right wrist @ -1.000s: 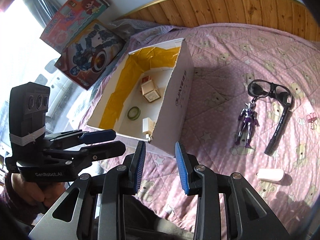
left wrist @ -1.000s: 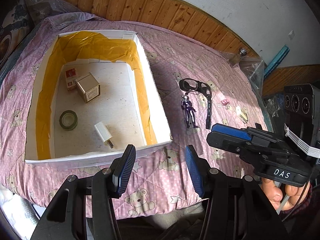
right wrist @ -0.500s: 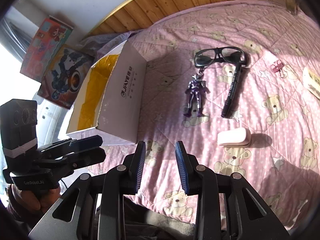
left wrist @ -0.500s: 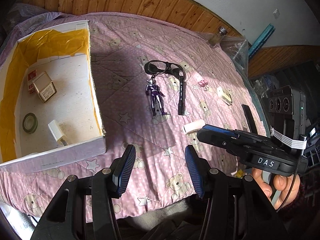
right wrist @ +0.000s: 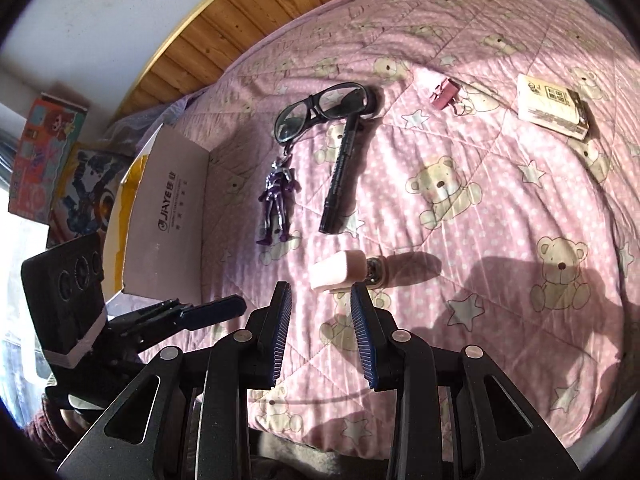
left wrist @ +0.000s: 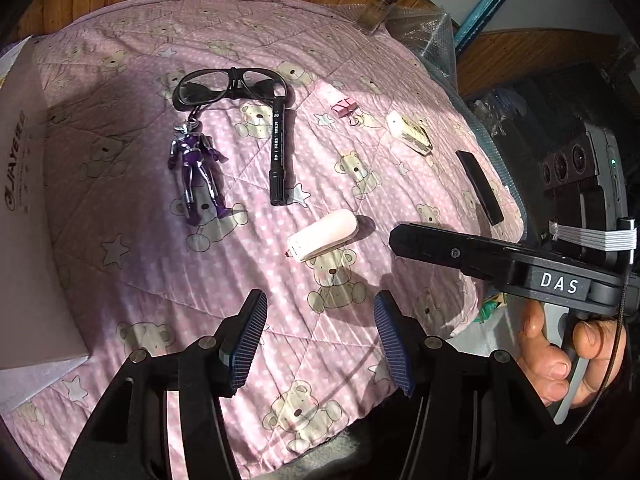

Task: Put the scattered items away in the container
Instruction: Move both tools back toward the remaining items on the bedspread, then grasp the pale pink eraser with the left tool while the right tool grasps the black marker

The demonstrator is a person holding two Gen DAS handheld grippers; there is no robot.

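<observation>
Both grippers have swung rightward since a second ago, away from the box [right wrist: 168, 216], whose open inside has slid out of the left view, leaving only its outer wall at the left edge. Left gripper [left wrist: 318, 328] hovers with fingers spread wide and empty above the pink quilt [left wrist: 120, 56]; right gripper [right wrist: 320, 314] hangs just short of the pink case [right wrist: 338, 271], its fingers parted and grasping nothing. Beyond the case lie the purple figure [right wrist: 277, 204] and the black marker [right wrist: 340, 172], both touching the glasses [right wrist: 320, 112]. Further right sit a pink clip [right wrist: 444, 94] and a small carton [right wrist: 554, 110], all outside the box
</observation>
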